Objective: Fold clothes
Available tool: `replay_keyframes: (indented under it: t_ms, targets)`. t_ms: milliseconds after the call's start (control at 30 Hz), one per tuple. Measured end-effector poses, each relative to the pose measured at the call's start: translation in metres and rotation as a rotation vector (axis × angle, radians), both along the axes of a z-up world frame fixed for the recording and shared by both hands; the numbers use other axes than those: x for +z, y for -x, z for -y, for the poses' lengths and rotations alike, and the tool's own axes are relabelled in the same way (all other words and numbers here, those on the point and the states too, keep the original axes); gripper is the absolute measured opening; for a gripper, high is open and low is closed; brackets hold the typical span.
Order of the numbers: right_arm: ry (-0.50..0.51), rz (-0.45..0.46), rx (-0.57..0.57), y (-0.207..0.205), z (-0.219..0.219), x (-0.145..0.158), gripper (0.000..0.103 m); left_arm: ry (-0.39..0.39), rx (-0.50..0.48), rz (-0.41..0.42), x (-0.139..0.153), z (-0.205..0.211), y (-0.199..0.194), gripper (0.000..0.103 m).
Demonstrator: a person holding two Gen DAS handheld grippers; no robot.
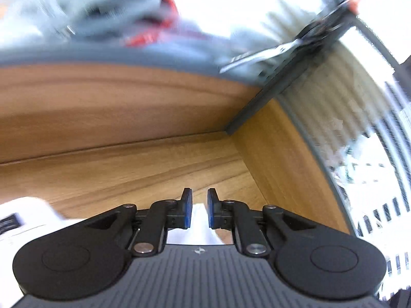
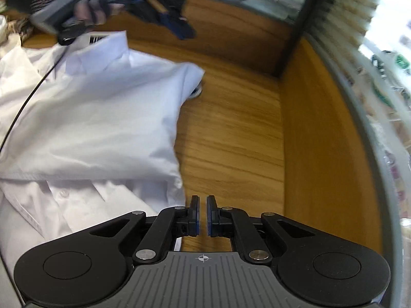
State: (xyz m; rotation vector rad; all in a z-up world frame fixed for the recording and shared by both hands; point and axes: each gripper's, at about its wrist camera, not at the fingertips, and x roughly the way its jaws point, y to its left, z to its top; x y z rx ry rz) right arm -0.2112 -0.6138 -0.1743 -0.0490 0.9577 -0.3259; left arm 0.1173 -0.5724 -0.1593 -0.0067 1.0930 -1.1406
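White shirt lies crumpled on the wooden tabletop, spread to the left of the table's corner post. A button placket with one visible button sits on the near part of the shirt; a collar-like fold and a striped label show at its far edge. A thin black cable runs across the shirt's left side.

Right gripper: blue pads parted by a narrow gap, nothing between them. It sits just off the shirt's right edge, over bare wood; contact with the fabric cannot be confirmed.

Left gripper: pads set slightly wider apart, a strip of white cloth visible in the gap below them. Whether the pads pinch that cloth cannot be told from this view. In the right wrist view the same tool appears beyond the shirt's far edge, held by a gloved hand, raised off the table, motion-blurred.

Wooden side walls rise behind and right of the corner post. Past the back wall: a blurred grey-and-red heap of clothes.
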Motion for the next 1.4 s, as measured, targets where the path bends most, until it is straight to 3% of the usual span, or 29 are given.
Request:
replay_keyframes:
  t_ms: [67, 100, 233, 333, 400, 500, 633, 700, 900, 1100, 1400]
  targets:
    - [-0.029, 0.06, 0.012, 0.001, -0.002, 0.013, 0.013, 0.011, 0.016, 0.011, 0.014, -0.023, 0.003, 0.015]
    - [-0.051, 0.085, 0.028, -0.002, -0.004, 0.017, 0.02, 0.017, 0.024, 0.017, 0.02, -0.034, 0.004, 0.019]
    - [-0.123, 0.136, 0.132, -0.028, -0.018, 0.019, 0.023, 0.009, 0.097, 0.033, 0.039, -0.086, 0.011, 0.021]
    - [-0.132, 0.119, 0.189, -0.045, -0.03, 0.006, 0.024, -0.016, 0.165, 0.049, 0.05, -0.127, 0.016, 0.022]
    - [-0.103, 0.079, 0.223, -0.052, -0.037, -0.006, 0.024, -0.043, 0.198, 0.078, 0.06, -0.155, 0.021, 0.032]
    - [-0.107, 0.005, 0.25, -0.058, -0.041, -0.025, 0.024, -0.074, 0.244, 0.106, 0.073, -0.201, 0.032, 0.04]
    - [-0.097, -0.003, 0.258, -0.058, -0.042, -0.019, 0.026, -0.11, 0.294, 0.117, 0.08, -0.267, 0.056, 0.045]
    - [-0.118, 0.042, 0.237, -0.052, -0.041, -0.003, 0.027, -0.135, 0.315, 0.124, 0.077, -0.298, 0.07, 0.053]
    - [-0.208, 0.164, 0.115, -0.027, -0.031, 0.047, 0.03, -0.212, 0.386, 0.088, 0.04, -0.369, 0.115, 0.056]
    - [-0.171, 0.147, 0.093, -0.002, -0.042, 0.076, 0.031, -0.263, 0.481, 0.072, -0.003, -0.407, 0.141, 0.056]
    - [-0.136, 0.134, -0.021, 0.035, -0.053, 0.088, 0.033, -0.246, 0.644, 0.07, -0.027, -0.424, 0.153, 0.063]
